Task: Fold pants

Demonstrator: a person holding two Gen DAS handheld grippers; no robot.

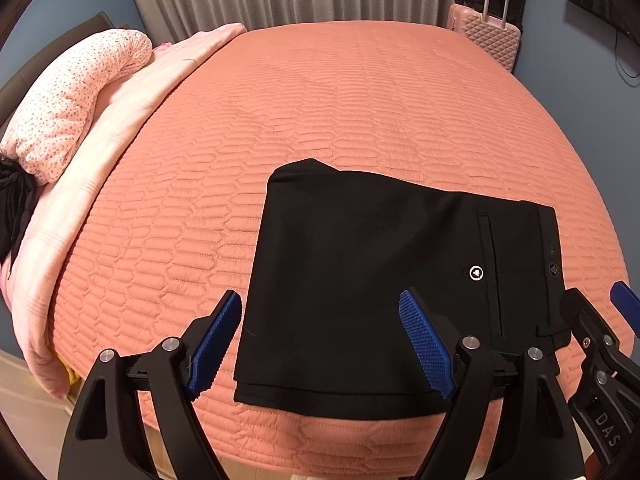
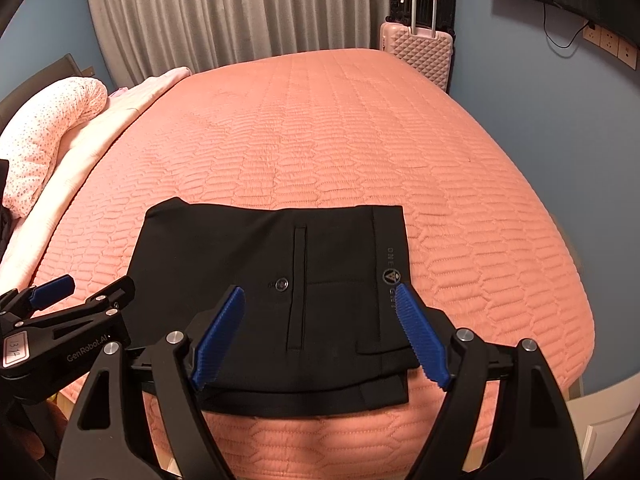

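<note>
Black pants (image 1: pixel 360 264) lie folded into a flat rectangle near the front edge of the bed, waistband to the right with a button and a pocket slit showing. My left gripper (image 1: pixel 324 320) hovers open over the folded left part, its blue pads apart and holding nothing. In the right wrist view the pants (image 2: pixel 256 280) sit straight ahead, and my right gripper (image 2: pixel 320 312) stands open above the waistband end, nothing pinched. The left gripper's black fingers (image 2: pixel 80 308) show at the left edge of that view.
A salmon quilted cover (image 1: pixel 340 112) spreads over the bed behind the pants. A pale pink blanket (image 1: pixel 100 152) and a dotted pillow (image 1: pixel 68 100) lie along the left side. A pink suitcase (image 2: pixel 420 52) stands by the far corner, grey curtains (image 2: pixel 224 12) behind.
</note>
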